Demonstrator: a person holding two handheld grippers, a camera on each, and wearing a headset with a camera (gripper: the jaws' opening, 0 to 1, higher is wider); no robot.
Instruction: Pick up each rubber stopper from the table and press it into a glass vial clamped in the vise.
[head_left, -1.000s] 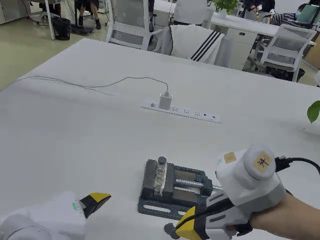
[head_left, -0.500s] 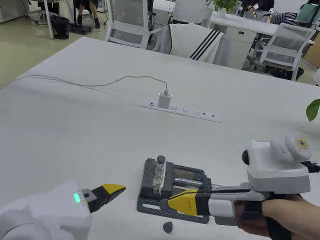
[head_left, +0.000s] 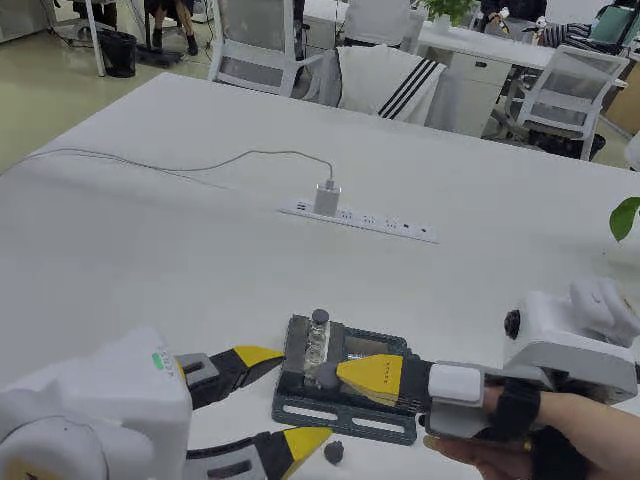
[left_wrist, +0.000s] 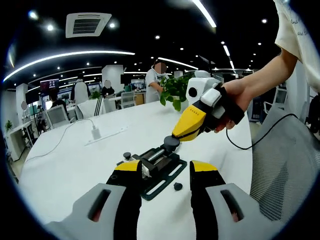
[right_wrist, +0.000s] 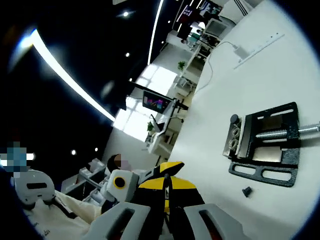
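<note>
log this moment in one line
right tongs: shut on stopper above vise | left tongs: open beside vise | second stopper: on table

Left gripper (head_left: 285, 398) is hovering with jaws spread wide; right gripper (head_left: 340, 373) is pinching a stopper (left_wrist: 171, 144) at its closed tips.

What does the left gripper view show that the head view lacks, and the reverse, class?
The left gripper view adds ceiling lights and an air vent. The head view adds a striped jacket beyond the table. Both: the vise, its stoppered vial, the right gripper shut on a stopper, the open left gripper, and a loose stopper on the table.
</note>
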